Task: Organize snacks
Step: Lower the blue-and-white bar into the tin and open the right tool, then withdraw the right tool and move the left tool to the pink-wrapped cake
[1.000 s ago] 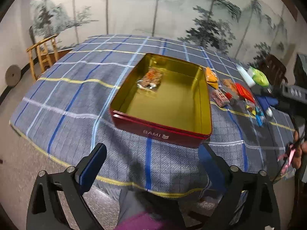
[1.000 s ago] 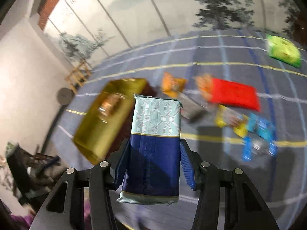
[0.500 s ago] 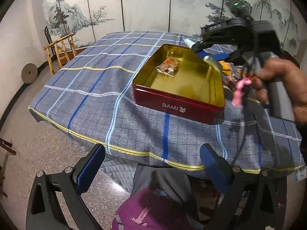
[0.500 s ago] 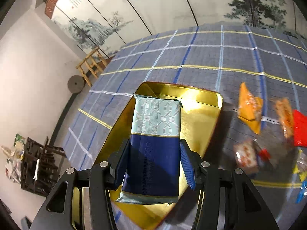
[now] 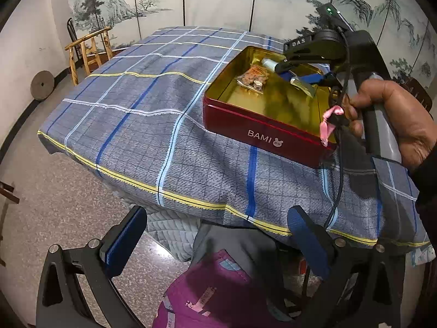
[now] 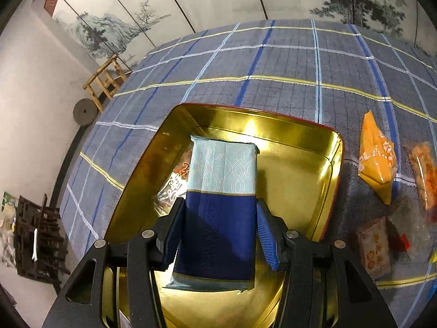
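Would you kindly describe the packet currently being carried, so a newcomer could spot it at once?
Start at the checked blue tablecloth and find the red tin with the gold inside. Above its floor, the right claw is shut on a flat rectangular packet. Unlike the orange pouch and other loose snacks beside the tin, it is dark blue at the near end and pale blue at the far end.

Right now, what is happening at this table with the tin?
A person is sorting snacks into a red tin. The right gripper holds a blue packet over the inside of the tin, where one clear snack bag already lies. The left gripper is opening, empty, near the table edge.
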The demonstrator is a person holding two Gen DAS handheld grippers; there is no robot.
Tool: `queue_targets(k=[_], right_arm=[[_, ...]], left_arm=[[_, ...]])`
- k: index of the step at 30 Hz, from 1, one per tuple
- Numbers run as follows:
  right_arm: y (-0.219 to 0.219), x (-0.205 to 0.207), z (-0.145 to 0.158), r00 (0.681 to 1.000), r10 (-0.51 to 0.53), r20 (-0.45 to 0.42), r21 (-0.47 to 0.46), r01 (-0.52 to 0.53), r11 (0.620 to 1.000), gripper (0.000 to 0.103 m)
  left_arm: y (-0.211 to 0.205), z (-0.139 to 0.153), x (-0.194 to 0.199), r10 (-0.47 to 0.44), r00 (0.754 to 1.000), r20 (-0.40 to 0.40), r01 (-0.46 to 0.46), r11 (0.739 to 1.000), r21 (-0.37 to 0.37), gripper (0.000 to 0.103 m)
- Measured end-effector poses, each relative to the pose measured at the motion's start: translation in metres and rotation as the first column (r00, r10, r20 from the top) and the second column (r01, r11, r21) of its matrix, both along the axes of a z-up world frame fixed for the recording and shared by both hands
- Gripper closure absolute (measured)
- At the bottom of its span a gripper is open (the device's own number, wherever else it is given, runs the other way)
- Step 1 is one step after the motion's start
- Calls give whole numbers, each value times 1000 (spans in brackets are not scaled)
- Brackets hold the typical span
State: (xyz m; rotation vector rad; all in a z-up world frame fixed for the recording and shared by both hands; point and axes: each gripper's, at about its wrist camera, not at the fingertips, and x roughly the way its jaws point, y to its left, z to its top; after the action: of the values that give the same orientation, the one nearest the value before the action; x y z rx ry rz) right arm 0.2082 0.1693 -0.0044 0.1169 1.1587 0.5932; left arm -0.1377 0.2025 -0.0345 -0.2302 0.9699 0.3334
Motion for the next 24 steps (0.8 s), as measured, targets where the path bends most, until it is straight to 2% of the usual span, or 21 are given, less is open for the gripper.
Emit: queue_targets(k=[12, 15, 21, 24], right_arm=[[7, -2, 8, 999, 8, 45, -21, -7, 1000, 51], [2, -7, 15, 998, 9, 61, 11, -10, 1000, 51], [-29, -37, 33, 989, 14, 148, 94, -28, 995, 44], [-70, -66, 38, 974, -7, 225, 103, -16, 995, 41]], left_arm=[[-4, 0, 1, -29, 1000, -12, 29, 1000, 4, 1], [-6, 1, 1, -36, 999, -13, 36, 999, 3, 1], [-14, 3, 3, -67, 998, -20, 67, 998, 20, 1], [-21, 4, 5, -113, 994, -15, 113, 994, 7, 1]])
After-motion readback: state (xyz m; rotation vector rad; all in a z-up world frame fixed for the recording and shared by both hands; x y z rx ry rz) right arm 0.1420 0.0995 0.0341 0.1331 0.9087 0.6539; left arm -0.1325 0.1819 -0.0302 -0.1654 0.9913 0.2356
